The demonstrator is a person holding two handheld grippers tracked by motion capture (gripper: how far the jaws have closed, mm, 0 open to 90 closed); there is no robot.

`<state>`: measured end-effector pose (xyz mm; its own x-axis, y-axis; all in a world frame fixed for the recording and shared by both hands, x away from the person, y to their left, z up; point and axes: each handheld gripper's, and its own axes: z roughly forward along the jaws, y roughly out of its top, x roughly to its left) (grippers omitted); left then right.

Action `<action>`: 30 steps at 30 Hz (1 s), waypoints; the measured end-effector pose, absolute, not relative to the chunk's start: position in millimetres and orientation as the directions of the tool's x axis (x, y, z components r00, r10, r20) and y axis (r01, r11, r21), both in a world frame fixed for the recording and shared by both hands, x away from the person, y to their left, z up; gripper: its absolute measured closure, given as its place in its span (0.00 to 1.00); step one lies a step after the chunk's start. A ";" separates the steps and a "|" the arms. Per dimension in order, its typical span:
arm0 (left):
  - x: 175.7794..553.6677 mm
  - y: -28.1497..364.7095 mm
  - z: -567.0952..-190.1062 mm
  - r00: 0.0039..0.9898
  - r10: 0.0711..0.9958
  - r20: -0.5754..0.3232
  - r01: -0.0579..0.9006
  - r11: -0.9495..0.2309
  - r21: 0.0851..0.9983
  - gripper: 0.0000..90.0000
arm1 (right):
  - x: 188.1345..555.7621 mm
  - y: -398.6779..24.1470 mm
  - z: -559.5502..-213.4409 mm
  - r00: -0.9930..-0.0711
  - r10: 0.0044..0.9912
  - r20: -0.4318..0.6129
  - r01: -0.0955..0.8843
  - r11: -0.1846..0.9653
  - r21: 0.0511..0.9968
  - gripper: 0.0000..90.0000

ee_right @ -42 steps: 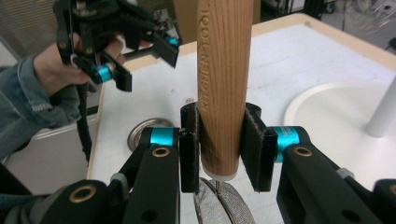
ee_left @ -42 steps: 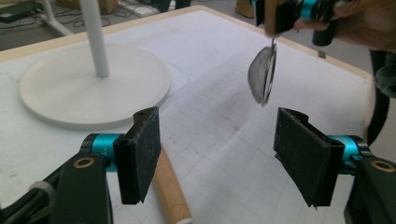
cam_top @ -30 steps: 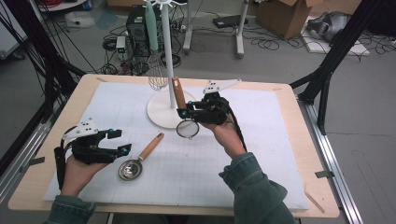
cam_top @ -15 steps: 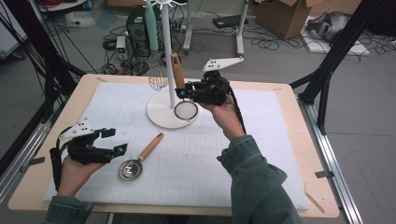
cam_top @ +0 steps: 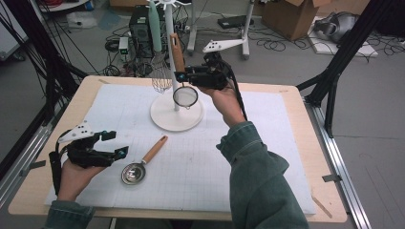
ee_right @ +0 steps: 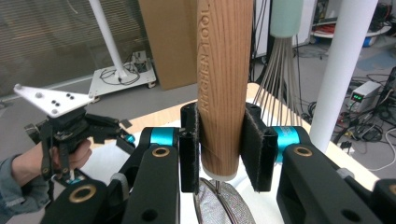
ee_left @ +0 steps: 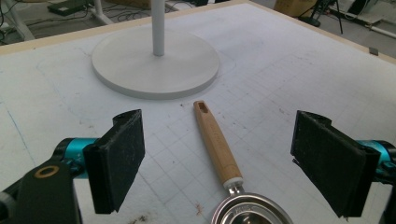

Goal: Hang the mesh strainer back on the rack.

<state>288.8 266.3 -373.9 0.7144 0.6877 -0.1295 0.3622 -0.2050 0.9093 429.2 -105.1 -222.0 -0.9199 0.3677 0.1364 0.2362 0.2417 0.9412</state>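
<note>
The right gripper [ee_right: 219,149] clamps the strainer's wooden handle [ee_right: 223,84] upright; the left gripper [ee_left: 219,163] gapes wide over the scoop [ee_left: 224,168].

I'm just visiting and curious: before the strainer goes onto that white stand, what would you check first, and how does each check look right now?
1. Grip on the strainer: the right gripper has both pads clamped on the wooden handle. Ok.
2. Strainer lifted off the table, hanging mesh down beside the stand's pole. Ok.
3. Hanging hole in the handle lined up with a hook: the handle's top is cut off in the right gripper view. Cannot tell.
4. Whisk already hanging close beside the strainer, so it may get bumped. Not ok.
5. Left gripper open, its jaws having just been widening, astride the measuring spoon without touching it. Ok.
</note>
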 end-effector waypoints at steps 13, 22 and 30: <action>289.2 268.5 -374.7 0.710 0.691 -0.134 0.365 -0.199 0.909 0.20 | 440.7 -89.4 -200.0 -0.920 0.373 0.119 0.217 0.233 0.948 0.79; 288.8 270.2 -373.6 0.708 0.694 -0.132 0.362 -0.196 0.911 0.20 | 447.9 -82.8 -185.3 -0.910 0.400 0.110 0.214 0.226 0.950 0.79; 287.8 272.7 -371.8 0.706 0.696 -0.133 0.359 -0.190 0.914 0.20 | 454.3 -78.0 -178.5 -0.898 0.428 0.107 0.223 0.230 0.947 0.79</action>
